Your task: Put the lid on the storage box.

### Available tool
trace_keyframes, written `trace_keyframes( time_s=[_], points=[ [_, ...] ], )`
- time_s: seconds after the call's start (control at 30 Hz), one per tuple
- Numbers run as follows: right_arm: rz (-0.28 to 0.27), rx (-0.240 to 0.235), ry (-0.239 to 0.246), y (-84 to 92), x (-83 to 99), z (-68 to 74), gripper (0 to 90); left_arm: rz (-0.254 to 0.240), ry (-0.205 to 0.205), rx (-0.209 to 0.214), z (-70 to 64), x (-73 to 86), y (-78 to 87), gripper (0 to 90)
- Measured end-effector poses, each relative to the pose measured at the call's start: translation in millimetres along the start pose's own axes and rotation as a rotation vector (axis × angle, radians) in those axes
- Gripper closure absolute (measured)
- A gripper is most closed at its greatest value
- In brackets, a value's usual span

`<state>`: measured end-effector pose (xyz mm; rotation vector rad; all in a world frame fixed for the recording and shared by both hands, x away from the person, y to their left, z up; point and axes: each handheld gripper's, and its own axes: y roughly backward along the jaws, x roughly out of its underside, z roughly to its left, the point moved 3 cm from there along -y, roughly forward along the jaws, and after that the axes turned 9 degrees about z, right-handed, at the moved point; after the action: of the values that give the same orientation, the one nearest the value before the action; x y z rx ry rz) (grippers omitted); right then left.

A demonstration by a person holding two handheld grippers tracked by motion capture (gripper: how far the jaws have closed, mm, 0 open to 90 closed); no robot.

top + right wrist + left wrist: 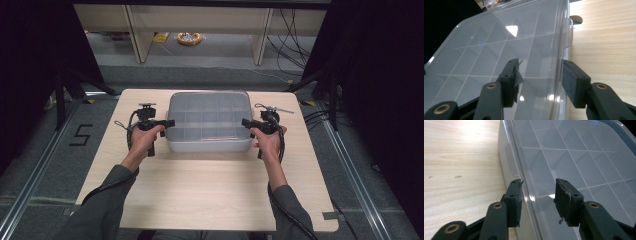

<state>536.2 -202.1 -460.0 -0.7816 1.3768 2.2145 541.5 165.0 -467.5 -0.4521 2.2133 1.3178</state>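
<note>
Clearly the risk sits at the edges of the clear plastic compartment box [209,122]: each gripper straddles only the lid's thin rim, so if one side grips sooner or harder than the other, I'd expect the lid to twist or the whole box to skid across the wooden table [210,195]. The left gripper [537,195] has its jaws apart, one outside the box wall, one over the lid, the pads not visibly pressing. The right gripper [540,77] likewise stands apart astride the opposite rim, a clear gap at its inner pad. The box lies flat in the middle of the table's far half, lid up, its long axis running left to right between the two hands
</note>
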Motion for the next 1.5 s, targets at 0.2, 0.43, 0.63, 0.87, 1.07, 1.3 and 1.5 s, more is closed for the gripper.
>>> trace_keyframes(
  time_s=[0.2, 0.43, 0.63, 0.87, 1.07, 1.3, 1.5],
  points=[
    [0.025, 0.005, 0.006, 1.1, -1.5, 5.0, 45.4, 0.001, -0.002, -0.002, 0.1, 2.1, 1.2, 57.2],
    [0.027, 0.001, 0.021, 3.4, -1.5, -1.2, 48.0, 0.005, -0.003, 0.018, 1.4, 5.0, 2.3, 57.1],
    [0.022, -0.010, 0.029, 5.4, 0.5, -4.9, 52.9, 0.009, 0.000, 0.015, 0.8, 6.2, 4.1, 57.1],
    [0.030, -0.020, 0.018, 7.9, 2.9, -8.0, 59.2, 0.006, 0.004, 0.012, 2.6, 6.8, 5.6, 56.3],
    [0.032, -0.022, 0.020, 6.5, 5.6, -10.4, 61.0, 0.002, -0.005, 0.014, 3.0, 6.5, 6.7, 55.8],
    [0.027, -0.012, 0.015, 6.8, 6.4, -11.5, 59.6, -0.018, -0.005, 0.019, 2.8, 7.0, 14.5, 51.4],
    [0.024, -0.029, -0.034, 13.2, 7.4, -8.1, 57.7, -0.030, -0.019, 0.032, 2.2, 10.3, 24.9, 48.9]
  ],
)
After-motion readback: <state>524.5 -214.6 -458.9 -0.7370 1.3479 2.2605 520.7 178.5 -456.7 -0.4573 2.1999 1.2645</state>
